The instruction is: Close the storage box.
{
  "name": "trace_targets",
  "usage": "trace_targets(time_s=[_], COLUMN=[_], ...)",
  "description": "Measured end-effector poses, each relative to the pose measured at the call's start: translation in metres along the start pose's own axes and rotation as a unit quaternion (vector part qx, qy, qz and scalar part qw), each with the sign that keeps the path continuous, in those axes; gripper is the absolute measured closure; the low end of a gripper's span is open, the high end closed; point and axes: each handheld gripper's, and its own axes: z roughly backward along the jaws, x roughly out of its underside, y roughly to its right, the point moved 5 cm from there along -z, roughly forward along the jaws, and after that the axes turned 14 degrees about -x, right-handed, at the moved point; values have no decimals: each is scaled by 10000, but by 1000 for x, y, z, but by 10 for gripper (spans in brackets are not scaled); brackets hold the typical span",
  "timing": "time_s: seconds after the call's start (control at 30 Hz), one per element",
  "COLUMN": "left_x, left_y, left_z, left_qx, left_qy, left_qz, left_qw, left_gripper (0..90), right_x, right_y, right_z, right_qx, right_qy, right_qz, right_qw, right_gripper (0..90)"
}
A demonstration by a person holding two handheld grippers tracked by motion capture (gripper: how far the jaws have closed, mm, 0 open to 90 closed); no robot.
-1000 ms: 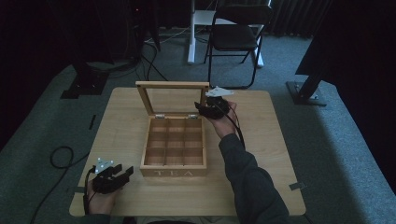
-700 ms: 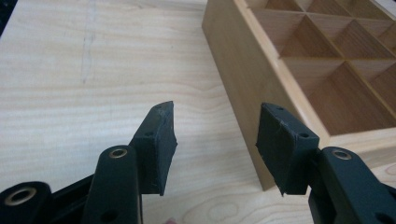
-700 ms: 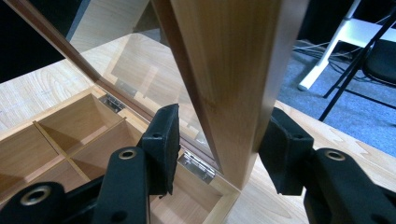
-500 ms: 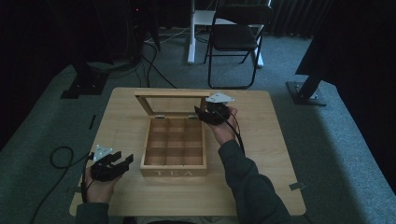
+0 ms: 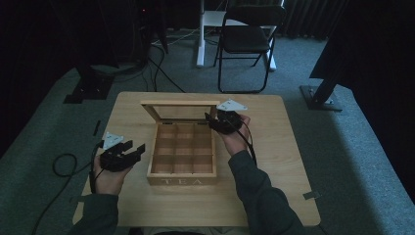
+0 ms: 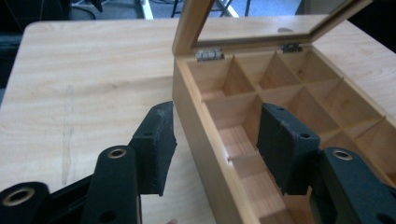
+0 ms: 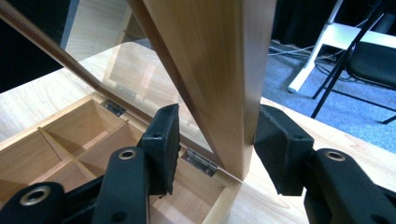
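A wooden tea box (image 5: 182, 181) with empty compartments sits mid-table, its glass-paned lid (image 5: 180, 104) raised and leaning forward. My right gripper (image 5: 212, 121) is at the lid's right end. In the right gripper view it (image 7: 215, 144) stands open with the lid's side frame (image 7: 215, 70) between the jaws, the right pad close against the wood. My left gripper (image 5: 136, 147) is open just left of the box. In the left gripper view it (image 6: 215, 140) lines up with the box's left wall (image 6: 203, 135), nothing held.
The light wooden table (image 5: 274, 147) has bare surface on both sides of the box. A cable (image 5: 61, 166) trails off the table's left edge. Behind the table stand a black folding chair (image 5: 247, 39) and dark stands on grey carpet.
The left gripper has risen and moved right, up to the box's left side. The lid has tipped forward and lower, with the right gripper following it toward the person.
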Motion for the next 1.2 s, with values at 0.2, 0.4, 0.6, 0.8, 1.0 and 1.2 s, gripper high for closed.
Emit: trace_targets(time_s=[0.2,0.4,0.6,0.8,1.0,1.2], left_x=[-17,-30,-41,-45,-46,-41], left_y=[1,3,8,11,13,13], left_z=[0,2,2,3,4,5], left_qx=[-27,-57,-87,-93,-74,-51], left_qy=[105,264,359,410,413,368], left_qz=[114,216,189,175,200,169], left_qw=[9999,9994,9991,9990,9989,9992], left_gripper=[552,596,639,673,684,685], right_x=[-3,1,8,12,18,25], right_y=[-6,-10,-14,-18,-21,-23], right_z=[7,9,13,16,18,22], right_qx=[5,-7,-35,-91,-111,-102], right_qy=[-33,-72,-15,-93,-95,-92], right_qz=[160,161,120,151,165,74], right_qw=[9999,9998,9999,9998,9998,9999], right_gripper=[503,496,498,495,495,492])
